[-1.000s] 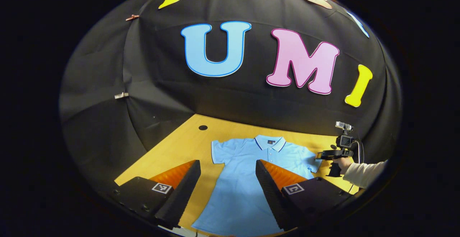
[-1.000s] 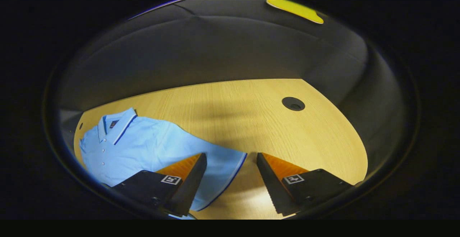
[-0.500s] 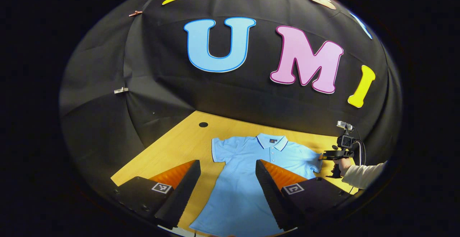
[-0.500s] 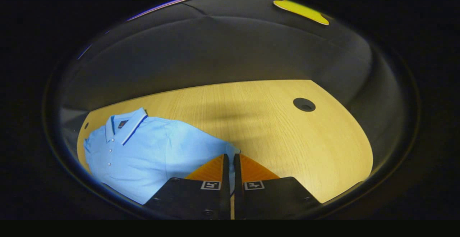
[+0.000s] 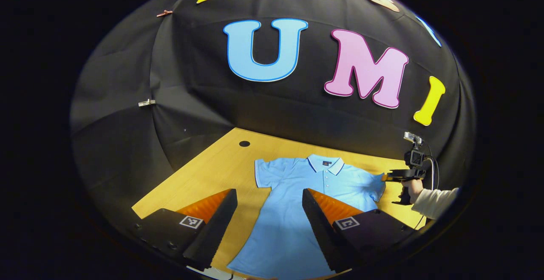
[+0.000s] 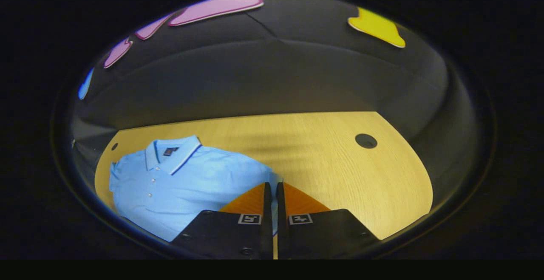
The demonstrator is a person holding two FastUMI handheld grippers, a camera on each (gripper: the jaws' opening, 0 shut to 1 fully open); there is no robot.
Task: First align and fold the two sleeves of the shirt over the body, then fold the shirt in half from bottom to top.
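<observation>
Light blue polo shirt [image 5: 297, 212] lying flat on the desk [image 6: 340, 161], its soft, limp cloth best taken at a sleeve hem, as the right gripper [image 6: 274, 186] pinches it; left gripper [image 5: 270, 203] fingers spread wide above the body.

The left gripper view looks from above the shirt's [image 5: 293, 203] hem, facing the booth wall, high over the worktop [image 5: 212, 173]. The right gripper view sits low at the shirt's sleeve, looking across the worktop. Both share shirt and worktop.
</observation>
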